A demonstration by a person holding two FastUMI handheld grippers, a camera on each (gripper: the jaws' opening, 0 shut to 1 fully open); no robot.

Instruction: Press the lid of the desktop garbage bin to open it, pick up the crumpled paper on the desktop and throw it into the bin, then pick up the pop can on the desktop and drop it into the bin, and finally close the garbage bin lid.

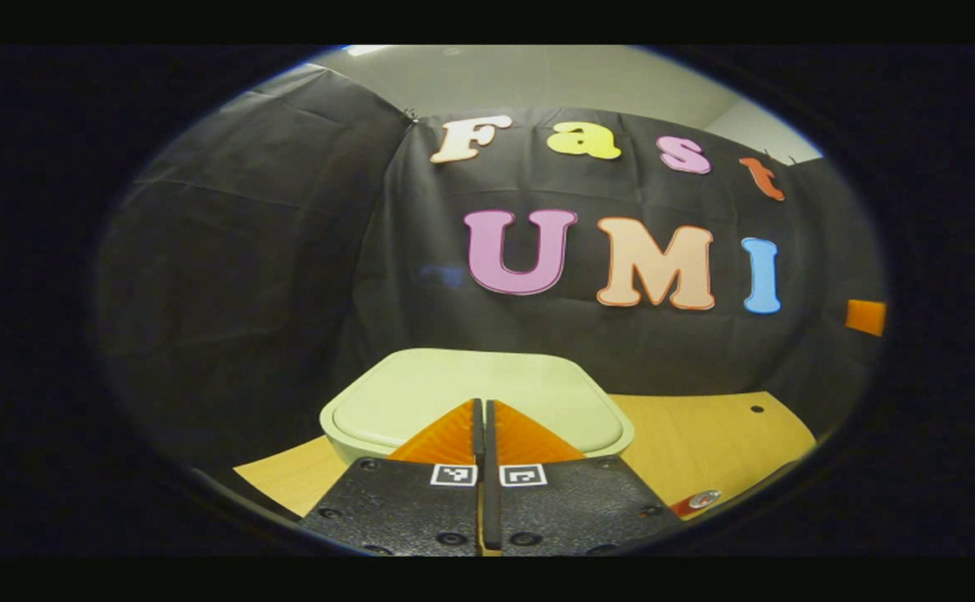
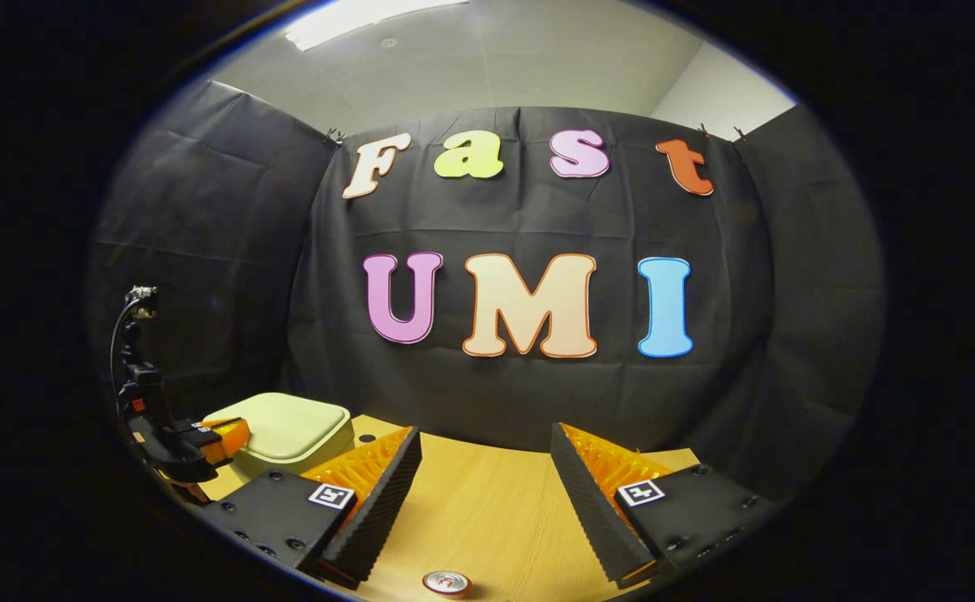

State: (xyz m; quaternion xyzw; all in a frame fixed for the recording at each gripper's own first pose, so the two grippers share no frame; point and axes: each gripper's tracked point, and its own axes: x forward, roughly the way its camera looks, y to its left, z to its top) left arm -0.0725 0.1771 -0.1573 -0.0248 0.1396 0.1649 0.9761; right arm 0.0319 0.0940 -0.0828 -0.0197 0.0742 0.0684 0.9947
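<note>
Tongs first: our left tongs are pressed together with nothing between the fingers, their tips over the near edge of the pale green garbage bin lid; whether they touch it we cannot tell. In the right gripper view we see the same left tongs from the side, at the near left corner of the lid, with the bin's body below it. The lid lies flat and closed on the bin. The bin stands on the wooden desk, toward its back left part, close to the black cloth wall. Our right tongs are spread wide and hold nothing, hanging above the bare middle of the desk. Just below them, at the bottom edge of the right gripper view, the pop can stands upright, its silver top facing up; in the left gripper view we see the can to the right of the closed fingers, well apart from the bin. A pale ceiling shows above the cloth.
</note>
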